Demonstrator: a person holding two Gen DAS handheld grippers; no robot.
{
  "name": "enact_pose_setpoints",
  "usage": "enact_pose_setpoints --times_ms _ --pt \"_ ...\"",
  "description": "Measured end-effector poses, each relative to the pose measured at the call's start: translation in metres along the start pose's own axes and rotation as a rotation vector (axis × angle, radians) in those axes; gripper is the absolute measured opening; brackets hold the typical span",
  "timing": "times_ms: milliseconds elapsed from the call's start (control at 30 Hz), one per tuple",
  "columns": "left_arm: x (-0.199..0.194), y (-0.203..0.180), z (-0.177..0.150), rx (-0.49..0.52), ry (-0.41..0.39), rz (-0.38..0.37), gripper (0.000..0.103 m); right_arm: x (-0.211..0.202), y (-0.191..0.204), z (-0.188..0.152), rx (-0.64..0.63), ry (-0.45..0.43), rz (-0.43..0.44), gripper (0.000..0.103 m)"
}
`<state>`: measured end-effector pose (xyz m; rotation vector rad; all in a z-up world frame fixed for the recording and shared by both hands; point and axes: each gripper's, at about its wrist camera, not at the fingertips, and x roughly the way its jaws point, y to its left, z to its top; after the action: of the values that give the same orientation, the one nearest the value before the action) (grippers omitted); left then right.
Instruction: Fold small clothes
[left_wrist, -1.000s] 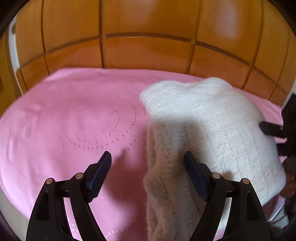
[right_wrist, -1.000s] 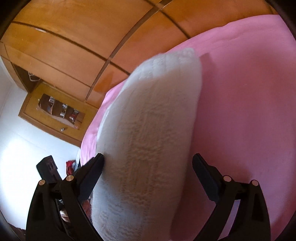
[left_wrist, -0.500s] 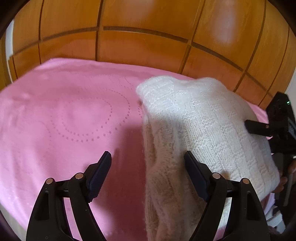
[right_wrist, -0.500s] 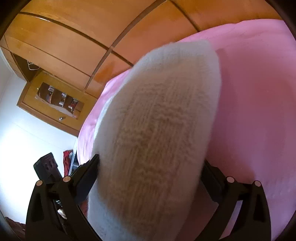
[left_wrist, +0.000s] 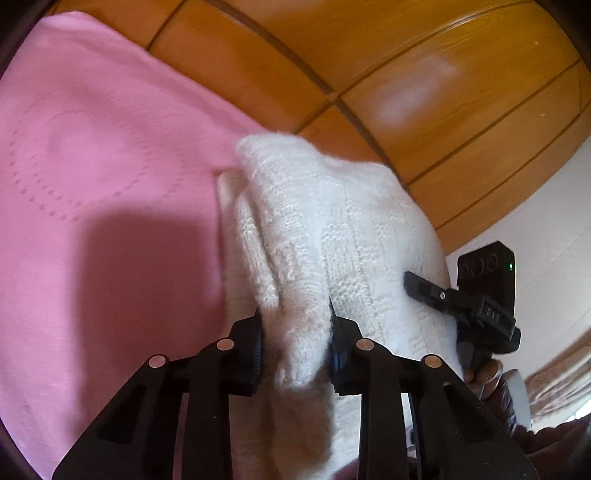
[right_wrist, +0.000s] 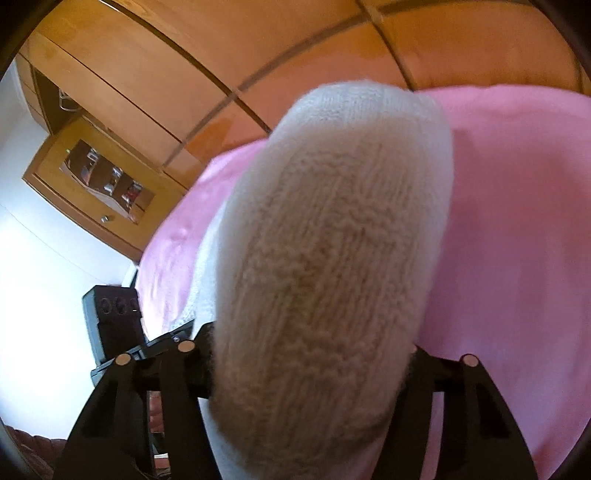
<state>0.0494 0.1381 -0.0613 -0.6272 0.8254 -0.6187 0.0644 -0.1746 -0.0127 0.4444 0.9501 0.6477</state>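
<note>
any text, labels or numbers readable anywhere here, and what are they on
"DAS" or close to it: small raised letters on the right gripper, on its black body in the left wrist view; too blurred to be sure.
Nothing else: the white knitted garment, the pink bedspread and the wooden wardrobe doors carry no writing.

Two fisheye views, each looking forward and slightly down along a hand-held tool. The left view sits very close behind the left tool (left_wrist: 295, 332), facing a white knit (left_wrist: 343, 229) on a pink bed (left_wrist: 92, 166), with wood panels (left_wrist: 424, 92) beyond. The right view, behind the right tool (right_wrist: 310, 373), is nearly filled by the same knit. Each view catches the other tool at its edge.
</note>
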Motion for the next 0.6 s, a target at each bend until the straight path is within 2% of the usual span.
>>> enact_pose_setpoints --times_ms 133,200,400,433,467,533,600 --pt "0.026 -0.038 0.007 0.062 0.04 -0.041 0.026 -0.045 -0.007 0.0 -0.013 -0.089 -0.024 0.057" --pt "0.051 -0.065 0.011 0.101 0.069 -0.067 0.026 -0.071 -0.018 0.002 -0.004 -0.137 -0.045 0.057" --pt "0.146 -0.166 0.019 0.288 0.172 -0.112 0.026 -0.165 -0.083 -0.002 0.089 -0.291 -0.169 0.057" --pt "0.163 -0.18 0.018 0.311 0.196 -0.116 0.026 -0.18 -0.1 -0.007 0.118 -0.31 -0.211 0.057" --pt "0.18 -0.192 0.017 0.334 0.215 -0.109 0.026 -0.19 -0.116 -0.011 0.142 -0.32 -0.253 0.058" --pt "0.212 -0.214 0.008 0.415 0.243 -0.034 0.026 -0.2 -0.147 -0.023 0.199 -0.32 -0.365 0.062" --pt "0.246 -0.231 -0.012 0.515 0.284 0.083 0.025 -0.201 -0.175 -0.038 0.275 -0.29 -0.434 0.067"
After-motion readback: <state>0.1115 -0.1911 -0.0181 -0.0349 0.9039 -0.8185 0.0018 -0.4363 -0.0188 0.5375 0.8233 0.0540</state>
